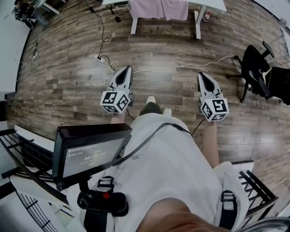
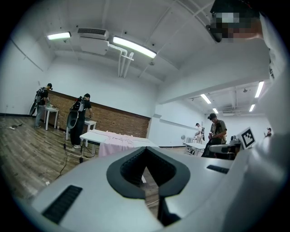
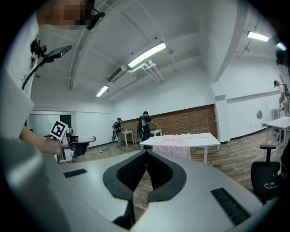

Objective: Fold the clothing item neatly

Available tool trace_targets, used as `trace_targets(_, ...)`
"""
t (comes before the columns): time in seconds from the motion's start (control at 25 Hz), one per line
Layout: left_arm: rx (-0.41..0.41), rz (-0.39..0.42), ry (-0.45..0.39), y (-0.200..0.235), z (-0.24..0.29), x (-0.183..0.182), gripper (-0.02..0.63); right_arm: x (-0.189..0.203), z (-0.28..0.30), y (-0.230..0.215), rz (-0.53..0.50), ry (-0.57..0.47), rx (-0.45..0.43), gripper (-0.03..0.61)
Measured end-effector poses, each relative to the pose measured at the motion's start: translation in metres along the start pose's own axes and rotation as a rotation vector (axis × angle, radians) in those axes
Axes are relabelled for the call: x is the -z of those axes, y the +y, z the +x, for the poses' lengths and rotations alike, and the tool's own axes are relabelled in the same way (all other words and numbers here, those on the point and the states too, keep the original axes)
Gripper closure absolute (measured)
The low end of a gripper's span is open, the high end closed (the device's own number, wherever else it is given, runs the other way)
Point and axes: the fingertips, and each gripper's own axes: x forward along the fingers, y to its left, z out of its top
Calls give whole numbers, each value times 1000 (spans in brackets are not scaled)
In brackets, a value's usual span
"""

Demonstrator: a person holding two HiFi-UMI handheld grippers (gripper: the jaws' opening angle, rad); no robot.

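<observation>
- At the far end of the room, the pink garment [image 1: 158, 9] lies spread on the white bench [image 1: 212, 4], with part of it hanging over the near edge. It is well apart from both grippers.
- The left gripper [image 1: 127, 70] and the right gripper [image 1: 202, 77] are held side by side above the wooden floor [image 1: 163, 54] and point toward the bench. Both pairs of jaws are closed, with nothing between them.
- The step in hand looks like the approach, and no fold has been made yet. To do it well, come up square to the bench and mind the cable [image 1: 106, 68] on the floor. Open the jaws only once they are over the cloth, then take two matching corners so the fold falls even.
- No container shows in any view. A black office chair [image 1: 253, 63] stands at the right, off the path.
</observation>
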Motion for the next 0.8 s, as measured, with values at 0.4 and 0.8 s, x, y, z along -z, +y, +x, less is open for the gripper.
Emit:
trace_targets(0.4, 4, -12, -1, 8, 11, 0, 612, 1, 14, -3, -3, 14, 2, 576)
trace_targets(0.8, 21, -13, 8, 25, 36, 0, 612, -2, 42, -7, -8, 18, 5, 577)
